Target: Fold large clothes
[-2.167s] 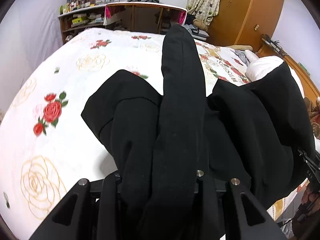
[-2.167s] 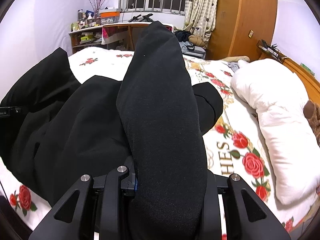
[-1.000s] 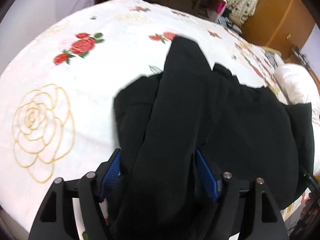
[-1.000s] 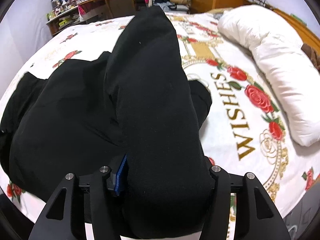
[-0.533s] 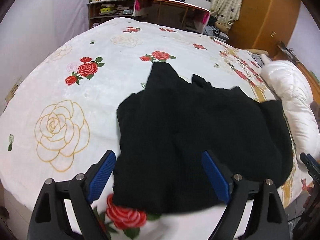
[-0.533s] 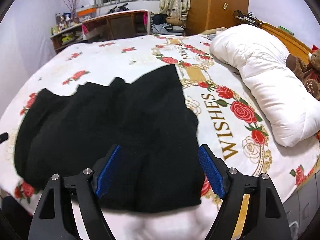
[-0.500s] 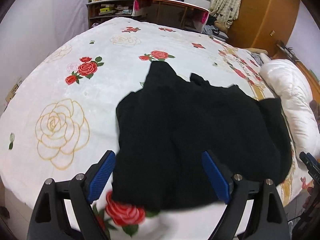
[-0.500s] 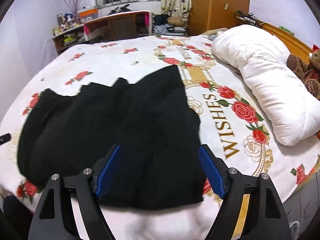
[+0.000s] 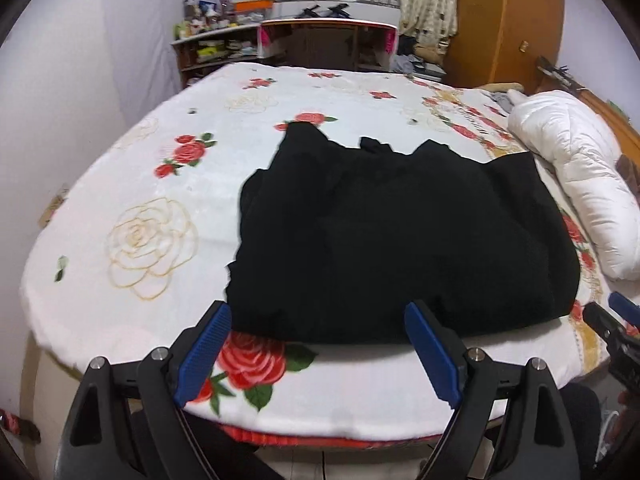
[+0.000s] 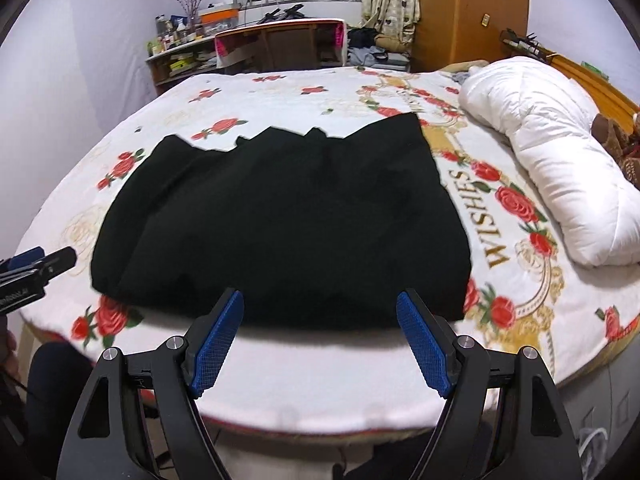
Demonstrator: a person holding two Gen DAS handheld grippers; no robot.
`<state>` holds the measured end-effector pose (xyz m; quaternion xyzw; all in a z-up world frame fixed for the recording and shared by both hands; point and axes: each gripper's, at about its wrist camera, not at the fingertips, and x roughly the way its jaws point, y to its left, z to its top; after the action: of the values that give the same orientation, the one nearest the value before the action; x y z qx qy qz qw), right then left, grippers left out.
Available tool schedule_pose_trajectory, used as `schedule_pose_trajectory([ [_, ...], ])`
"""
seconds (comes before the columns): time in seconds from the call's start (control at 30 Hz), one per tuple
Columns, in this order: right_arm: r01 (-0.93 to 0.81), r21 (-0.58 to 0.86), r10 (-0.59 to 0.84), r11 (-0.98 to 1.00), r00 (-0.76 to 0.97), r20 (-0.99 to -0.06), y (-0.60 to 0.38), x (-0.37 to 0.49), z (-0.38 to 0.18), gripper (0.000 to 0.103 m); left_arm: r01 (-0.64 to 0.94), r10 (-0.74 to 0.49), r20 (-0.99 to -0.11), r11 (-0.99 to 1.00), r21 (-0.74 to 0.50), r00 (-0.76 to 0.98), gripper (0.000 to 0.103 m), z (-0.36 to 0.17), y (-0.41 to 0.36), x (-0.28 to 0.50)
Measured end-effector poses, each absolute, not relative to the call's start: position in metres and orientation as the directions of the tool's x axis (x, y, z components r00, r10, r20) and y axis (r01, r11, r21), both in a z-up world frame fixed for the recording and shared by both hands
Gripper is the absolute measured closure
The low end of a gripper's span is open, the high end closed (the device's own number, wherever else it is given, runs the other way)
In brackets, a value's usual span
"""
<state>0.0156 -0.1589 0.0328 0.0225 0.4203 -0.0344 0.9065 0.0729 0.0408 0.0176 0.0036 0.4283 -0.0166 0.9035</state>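
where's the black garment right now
The black garment lies flat on the rose-print bedspread near the bed's front edge, centre in both wrist views, with the white duvet to its right.

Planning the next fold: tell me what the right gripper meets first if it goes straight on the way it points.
Probably the near hem of the black garment on the bed; the right gripper, jaws open and empty, points down at it, though depth is unclear.
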Motion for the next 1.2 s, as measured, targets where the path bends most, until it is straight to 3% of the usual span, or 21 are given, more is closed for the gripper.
schedule_pose_trajectory([
  [1.2, 0.092, 0.012, -0.051, 0.996, 0.653, -0.755, -0.125, -0.026, 0.045, 0.024, 0.099, -0.044, -0.767, 0.995, 0.026, 0.64, 0.013, 0.033, 0.008, 0.022],
])
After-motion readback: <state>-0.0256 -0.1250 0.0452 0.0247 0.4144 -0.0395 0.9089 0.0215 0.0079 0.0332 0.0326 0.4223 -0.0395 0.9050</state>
